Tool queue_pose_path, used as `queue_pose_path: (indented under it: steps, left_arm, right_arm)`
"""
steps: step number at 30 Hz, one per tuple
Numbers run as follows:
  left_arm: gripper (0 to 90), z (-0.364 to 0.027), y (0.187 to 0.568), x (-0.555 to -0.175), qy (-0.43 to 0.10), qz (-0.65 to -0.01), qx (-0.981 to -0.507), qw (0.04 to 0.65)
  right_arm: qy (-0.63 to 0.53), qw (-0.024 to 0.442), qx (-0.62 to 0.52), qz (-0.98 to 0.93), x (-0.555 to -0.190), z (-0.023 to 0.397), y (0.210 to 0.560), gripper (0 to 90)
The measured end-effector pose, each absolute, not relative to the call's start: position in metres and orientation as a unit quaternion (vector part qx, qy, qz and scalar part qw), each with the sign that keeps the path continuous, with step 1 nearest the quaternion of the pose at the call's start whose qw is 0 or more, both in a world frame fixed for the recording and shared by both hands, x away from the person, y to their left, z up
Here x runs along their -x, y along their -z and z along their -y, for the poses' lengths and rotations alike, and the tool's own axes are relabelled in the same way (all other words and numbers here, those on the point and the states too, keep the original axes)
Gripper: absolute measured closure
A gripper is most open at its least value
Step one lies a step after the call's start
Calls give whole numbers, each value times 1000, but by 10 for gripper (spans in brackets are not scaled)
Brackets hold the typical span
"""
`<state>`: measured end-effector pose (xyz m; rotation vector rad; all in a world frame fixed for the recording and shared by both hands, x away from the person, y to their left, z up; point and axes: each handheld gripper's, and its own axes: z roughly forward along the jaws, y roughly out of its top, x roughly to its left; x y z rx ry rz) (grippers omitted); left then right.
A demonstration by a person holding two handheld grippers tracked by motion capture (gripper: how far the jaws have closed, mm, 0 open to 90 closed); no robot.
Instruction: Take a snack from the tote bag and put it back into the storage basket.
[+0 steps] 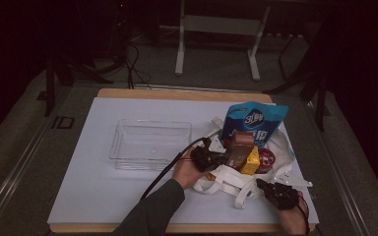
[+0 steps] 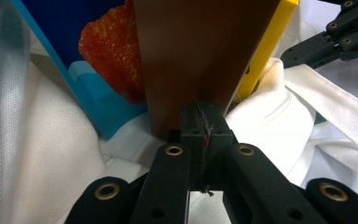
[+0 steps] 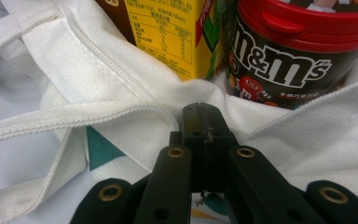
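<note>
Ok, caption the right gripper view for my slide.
Shut tool at white bag, facing yellow box and candy jar.

Two black grippers are seen: the left gripper and the right gripper, each built of black jaws with linkage bars fixed by brass-ringed rivets (clearest up close). A black cable is trailed from the left; a dark grey-green sleeve is worn.
</note>
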<state>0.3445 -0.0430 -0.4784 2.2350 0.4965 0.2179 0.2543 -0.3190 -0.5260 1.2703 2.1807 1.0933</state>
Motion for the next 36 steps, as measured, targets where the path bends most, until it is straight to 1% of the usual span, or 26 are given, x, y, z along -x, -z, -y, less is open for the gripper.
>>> queue_pose_path:
  steps: [2, 3, 4, 6, 10, 14, 15, 18, 23, 26, 29, 36]
  left_arm:
    - [836, 42, 478, -345, -88, -194, -888, 408]
    - [836, 38, 477, -348, -75, -195, -887, 411]
    - [760, 36, 476, -350, -63, -197, -886, 416]
    - [709, 32, 474, -353, -51, -199, -884, 419]
    - [678, 26, 466, -353, -44, -183, -881, 434]
    - [620, 24, 458, -352, -48, -174, -878, 444]
    - [620, 22, 453, -352, -52, -173, -873, 453]
    - [542, 18, 446, -353, -54, -173, -867, 465]
    - [460, 16, 432, -356, -61, -167, -862, 475]
    - [431, 17, 423, -358, -62, -157, -859, 483]
    - [430, 17, 417, -362, -60, -144, -860, 486]
    - [348, 20, 404, -371, -70, -125, -855, 498]
  right_arm:
    - [-390, 194, -453, -777, -254, 319, 526, 900]
    - [-390, 194, -453, -778, -254, 319, 526, 900]
    - [-391, 194, -453, -777, -254, 319, 526, 900]
    - [-392, 193, -454, -776, -254, 319, 526, 900]
    - [-392, 193, -454, -777, -254, 319, 526, 900]
    - [-392, 194, -454, -776, -254, 319, 526, 900]
    - [-392, 194, -454, -776, -254, 319, 526, 900]
    - [-392, 194, -454, -776, -254, 319, 526, 900]
    - [-392, 194, -453, -777, -254, 319, 526, 900]
    - [-392, 193, -453, -777, -254, 319, 526, 900]
    - [-392, 193, -453, -777, -254, 320, 526, 900]
    - [-393, 193, -453, -777, -254, 320, 526, 900]
